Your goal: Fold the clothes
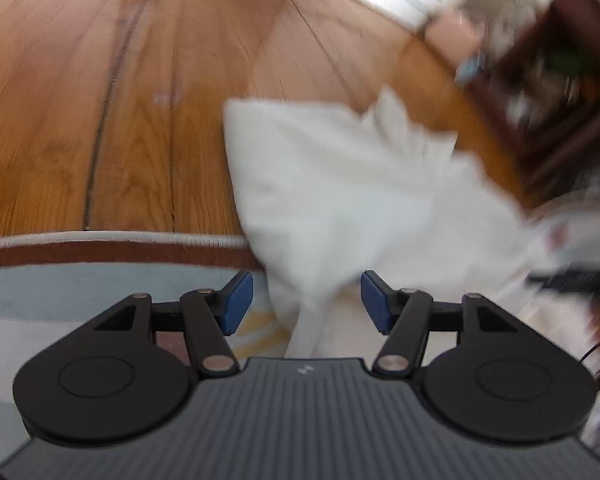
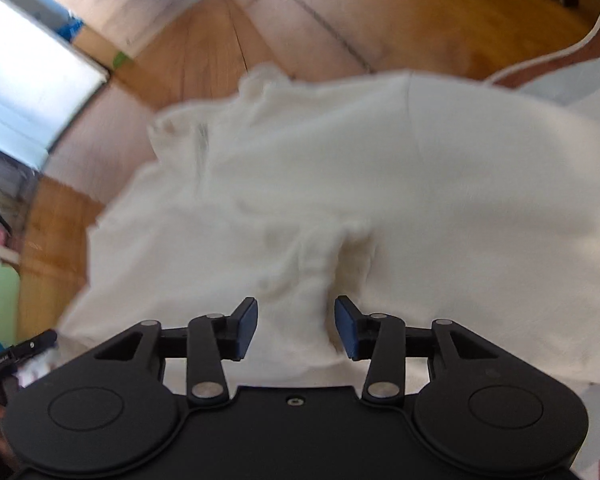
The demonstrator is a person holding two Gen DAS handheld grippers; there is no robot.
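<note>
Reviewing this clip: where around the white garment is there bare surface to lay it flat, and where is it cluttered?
Bare wooden floor lies left of the white garment, beyond the rug's brown border. In the right wrist view, bare floor also lies past the garment's far edge. Crowded: the dark wooden furniture close by the garment, with blurred items on it.

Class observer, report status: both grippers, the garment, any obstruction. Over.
Left gripper open, cloth between fingers. Right gripper open, same. White garment on wooden floor. No obstruction seen.

1 white garment [image 1: 352, 184] — 2 grippers, left [image 1: 307, 302] & right [image 2: 296, 330] — 1 rug [image 1: 100, 280]
</note>
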